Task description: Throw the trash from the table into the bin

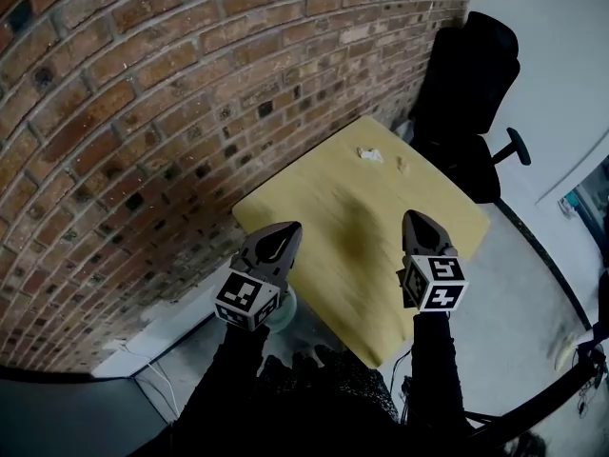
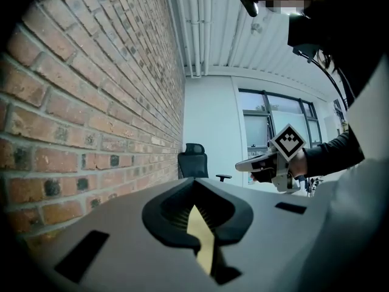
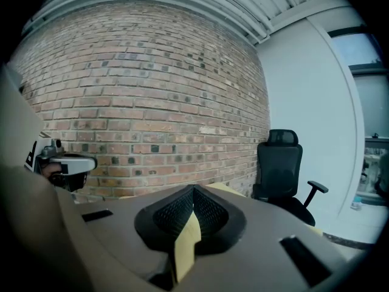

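**Both grippers empty, trash at the desk's far end**

The left gripper point(image 1: 283, 232) and right gripper point(image 1: 419, 221) are held at the near end of the yellow desk point(image 1: 314, 198), each with its jaws together on nothing. Two pale scraps of trash point(image 1: 369, 154) lie at the desk's far end, near the black chair point(image 1: 466, 93). A brick wall point(image 1: 114, 112) runs along the left.

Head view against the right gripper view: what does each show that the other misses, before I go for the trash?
Only the head view: two pale crumpled scraps at the far end of the yellow table, and the right gripper from outside. Only the right gripper view: the slatted ceiling, a window, and its own jaws shut with nothing between them. Both: brick wall, black office chair, the table's edge, left gripper.
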`<state>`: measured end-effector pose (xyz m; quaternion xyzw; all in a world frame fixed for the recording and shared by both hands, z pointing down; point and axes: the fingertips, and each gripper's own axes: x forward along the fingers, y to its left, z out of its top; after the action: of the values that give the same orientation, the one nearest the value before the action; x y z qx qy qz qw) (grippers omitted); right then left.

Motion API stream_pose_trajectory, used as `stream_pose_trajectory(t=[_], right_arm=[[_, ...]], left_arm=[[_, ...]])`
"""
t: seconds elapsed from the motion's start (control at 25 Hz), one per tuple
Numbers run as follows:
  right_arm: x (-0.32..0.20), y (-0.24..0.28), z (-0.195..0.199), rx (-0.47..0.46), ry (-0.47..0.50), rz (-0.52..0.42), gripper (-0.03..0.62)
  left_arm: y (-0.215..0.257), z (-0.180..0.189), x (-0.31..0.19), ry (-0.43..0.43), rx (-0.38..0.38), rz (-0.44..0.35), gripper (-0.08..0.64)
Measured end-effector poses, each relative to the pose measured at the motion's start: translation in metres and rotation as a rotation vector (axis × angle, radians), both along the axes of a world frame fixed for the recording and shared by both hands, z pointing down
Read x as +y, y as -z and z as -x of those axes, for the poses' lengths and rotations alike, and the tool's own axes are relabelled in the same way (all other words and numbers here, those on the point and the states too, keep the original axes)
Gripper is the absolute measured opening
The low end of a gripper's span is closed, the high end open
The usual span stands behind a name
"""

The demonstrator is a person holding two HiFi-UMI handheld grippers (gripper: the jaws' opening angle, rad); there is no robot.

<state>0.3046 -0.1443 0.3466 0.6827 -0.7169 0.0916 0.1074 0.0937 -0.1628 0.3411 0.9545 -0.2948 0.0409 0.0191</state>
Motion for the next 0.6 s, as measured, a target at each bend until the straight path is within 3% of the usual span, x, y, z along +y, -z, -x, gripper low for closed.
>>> stream_pose_trajectory(t=[0.6], right_arm=[[-0.075,-0.040,-0.077,-0.027,0.088,0.058,0.012]], left_arm=[[-0.010,-0.051,-0.038,0.135,-0.023,0.020,0.000]])
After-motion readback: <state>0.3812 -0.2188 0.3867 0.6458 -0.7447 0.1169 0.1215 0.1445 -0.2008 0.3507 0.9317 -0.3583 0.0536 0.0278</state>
